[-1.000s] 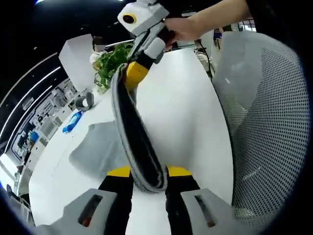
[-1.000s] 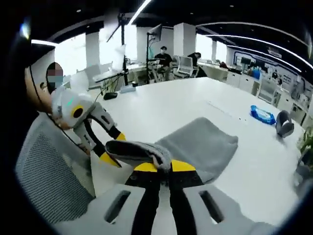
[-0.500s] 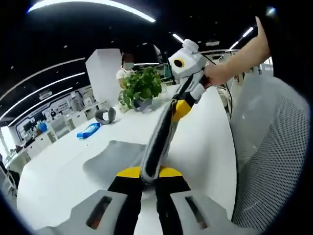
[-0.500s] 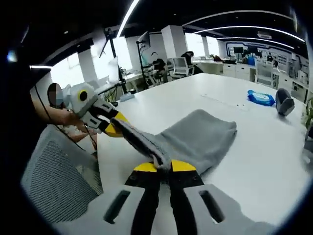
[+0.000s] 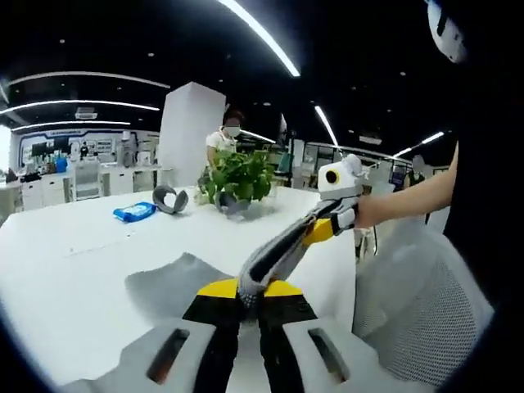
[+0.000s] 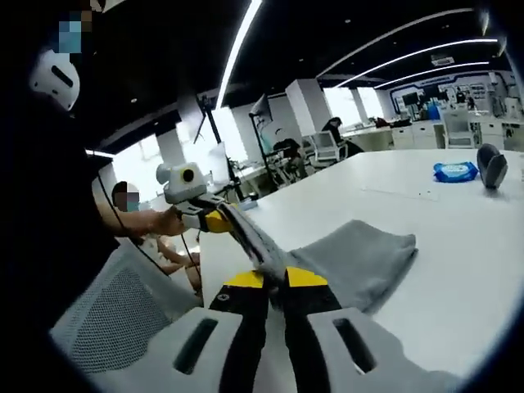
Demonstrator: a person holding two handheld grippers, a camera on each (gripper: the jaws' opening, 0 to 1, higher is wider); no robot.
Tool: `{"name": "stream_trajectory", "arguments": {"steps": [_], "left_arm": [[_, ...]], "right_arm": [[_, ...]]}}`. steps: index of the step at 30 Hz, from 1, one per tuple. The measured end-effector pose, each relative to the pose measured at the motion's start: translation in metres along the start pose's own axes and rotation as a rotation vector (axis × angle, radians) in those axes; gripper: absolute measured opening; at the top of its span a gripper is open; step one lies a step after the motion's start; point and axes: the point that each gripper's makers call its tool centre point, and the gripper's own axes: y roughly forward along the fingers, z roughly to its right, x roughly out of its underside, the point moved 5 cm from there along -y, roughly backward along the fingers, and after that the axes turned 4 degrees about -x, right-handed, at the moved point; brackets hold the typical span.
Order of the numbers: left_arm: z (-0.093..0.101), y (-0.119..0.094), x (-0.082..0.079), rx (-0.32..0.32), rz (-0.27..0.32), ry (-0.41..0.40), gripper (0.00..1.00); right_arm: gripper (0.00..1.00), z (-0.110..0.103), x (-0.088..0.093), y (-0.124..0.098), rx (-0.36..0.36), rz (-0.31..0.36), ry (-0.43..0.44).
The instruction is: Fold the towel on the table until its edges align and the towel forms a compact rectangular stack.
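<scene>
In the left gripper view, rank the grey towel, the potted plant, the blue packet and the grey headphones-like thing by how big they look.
Largest to smallest, as they look:
1. grey towel, nearest the camera, so its lead is partly nearness
2. potted plant
3. blue packet and the curved grey thing beside it look about alike; I won't rank them.

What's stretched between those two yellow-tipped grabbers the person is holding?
A taut edge of the grey towel. In the left gripper view it runs from the left gripper to the right gripper; both sets of jaws pinch it. The rest trails onto the white table.
</scene>
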Motion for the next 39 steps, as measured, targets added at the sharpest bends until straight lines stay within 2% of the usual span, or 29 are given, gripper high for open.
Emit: {"name": "stream_trajectory", "arguments": {"steps": [2, 4, 8, 12, 22, 24, 25, 29, 34, 39], "left_arm": [[0.003, 0.000, 0.002, 0.031, -0.031, 0.005, 0.07], [0.006, -0.002, 0.001, 0.052, -0.032, -0.017, 0.07], [0.011, -0.006, 0.001, 0.116, -0.033, -0.103, 0.07], [0.013, -0.009, 0.002, 0.153, -0.023, -0.169, 0.07], [0.024, -0.018, 0.006, 0.287, -0.068, -0.329, 0.06], [0.024, -0.019, 0.005, 0.313, -0.082, -0.369, 0.06], [0.027, -0.021, 0.001, 0.346, -0.082, -0.403, 0.06], [0.031, -0.027, -0.009, 0.409, -0.074, -0.437, 0.06], [0.036, -0.028, -0.011, 0.439, -0.099, -0.464, 0.06], [0.039, -0.031, -0.013, 0.472, -0.098, -0.508, 0.06]], "right_arm": [[0.04, -0.001, 0.000, 0.000, -0.004, -0.003, -0.003], [0.04, -0.003, 0.000, -0.001, -0.012, -0.005, -0.003], [0.04, -0.008, 0.000, -0.005, -0.042, 0.014, 0.017], [0.03, -0.014, 0.003, -0.009, -0.091, 0.020, 0.057], [0.03, -0.026, 0.010, -0.014, -0.177, 0.024, 0.133], [0.03, -0.030, 0.009, -0.015, -0.206, 0.022, 0.147], [0.03, -0.033, 0.007, -0.017, -0.229, 0.021, 0.163], [0.03, -0.040, 0.000, -0.022, -0.278, 0.027, 0.179], [0.03, -0.043, -0.001, -0.024, -0.298, 0.020, 0.193], [0.03, -0.048, -0.002, -0.025, -0.326, 0.032, 0.229]]}}
